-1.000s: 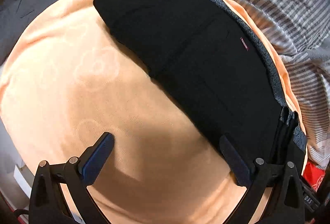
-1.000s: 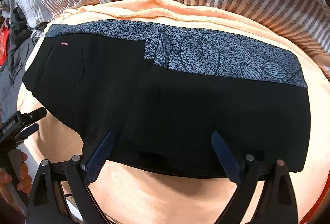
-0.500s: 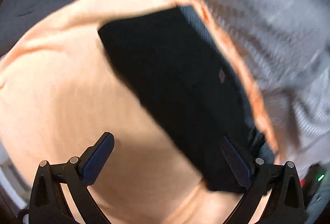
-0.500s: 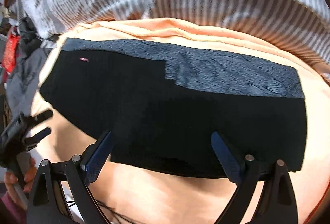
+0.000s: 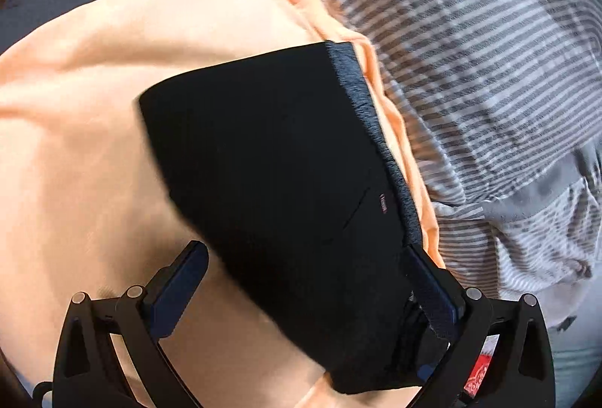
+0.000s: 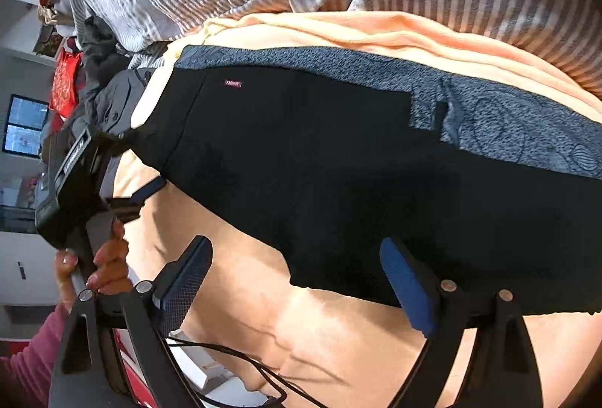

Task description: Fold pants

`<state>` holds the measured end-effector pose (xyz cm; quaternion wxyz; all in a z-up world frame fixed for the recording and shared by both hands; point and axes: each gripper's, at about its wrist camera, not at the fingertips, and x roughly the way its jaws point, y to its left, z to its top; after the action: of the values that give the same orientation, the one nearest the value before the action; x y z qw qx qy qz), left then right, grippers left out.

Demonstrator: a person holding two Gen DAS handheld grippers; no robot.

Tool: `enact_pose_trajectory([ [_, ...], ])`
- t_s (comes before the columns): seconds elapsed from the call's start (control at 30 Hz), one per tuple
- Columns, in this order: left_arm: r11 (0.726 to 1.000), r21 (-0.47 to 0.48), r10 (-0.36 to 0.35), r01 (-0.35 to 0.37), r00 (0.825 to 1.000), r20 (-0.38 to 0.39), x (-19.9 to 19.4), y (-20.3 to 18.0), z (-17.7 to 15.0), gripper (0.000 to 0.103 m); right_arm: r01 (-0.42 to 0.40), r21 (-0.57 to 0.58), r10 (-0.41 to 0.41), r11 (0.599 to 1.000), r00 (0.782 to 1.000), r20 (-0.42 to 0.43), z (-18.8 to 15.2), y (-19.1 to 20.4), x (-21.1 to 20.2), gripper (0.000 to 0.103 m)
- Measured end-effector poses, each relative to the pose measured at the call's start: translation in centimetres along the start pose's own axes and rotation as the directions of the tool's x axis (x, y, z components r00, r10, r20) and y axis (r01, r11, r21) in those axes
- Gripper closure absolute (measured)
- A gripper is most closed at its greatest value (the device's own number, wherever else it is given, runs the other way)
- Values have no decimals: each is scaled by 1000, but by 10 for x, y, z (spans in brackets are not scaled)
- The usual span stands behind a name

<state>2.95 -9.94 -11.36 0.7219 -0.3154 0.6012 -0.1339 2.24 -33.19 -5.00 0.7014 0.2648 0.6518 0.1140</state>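
The left hand-held gripper (image 5: pixel 304 285) hangs with jaws apart at the waist end of the folded black pants (image 5: pixel 274 160), which lie on the orange blanket (image 5: pixel 86 107) beside the striped duvet (image 5: pixel 489 50). The right hand-held gripper (image 6: pixel 297 276), jaws wide though just narrowing, hovers clear above the pants' near edge.

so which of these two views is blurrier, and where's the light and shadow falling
Left wrist view: softer, motion-smeared striped grey bedding, black folded pants a featureless dark mass. Right wrist view: sharper, patterned grey band readable, sunlight and hard shadows on the peach fleece blanket, fisheye bending at the edges of both views.
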Motion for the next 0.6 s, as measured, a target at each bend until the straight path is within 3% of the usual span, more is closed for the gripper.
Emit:
enact_pose_trajectory([
  [0.33,996,-50,-68,69,997,25,9,1,15,0,-21,0,21,1000,1000,-18,4,8,11,11],
  [0.6,995,34,89,-89,996,-1,25,-18,13,0,-30,0,30,1000,1000,-1,18,12,7,11],
])
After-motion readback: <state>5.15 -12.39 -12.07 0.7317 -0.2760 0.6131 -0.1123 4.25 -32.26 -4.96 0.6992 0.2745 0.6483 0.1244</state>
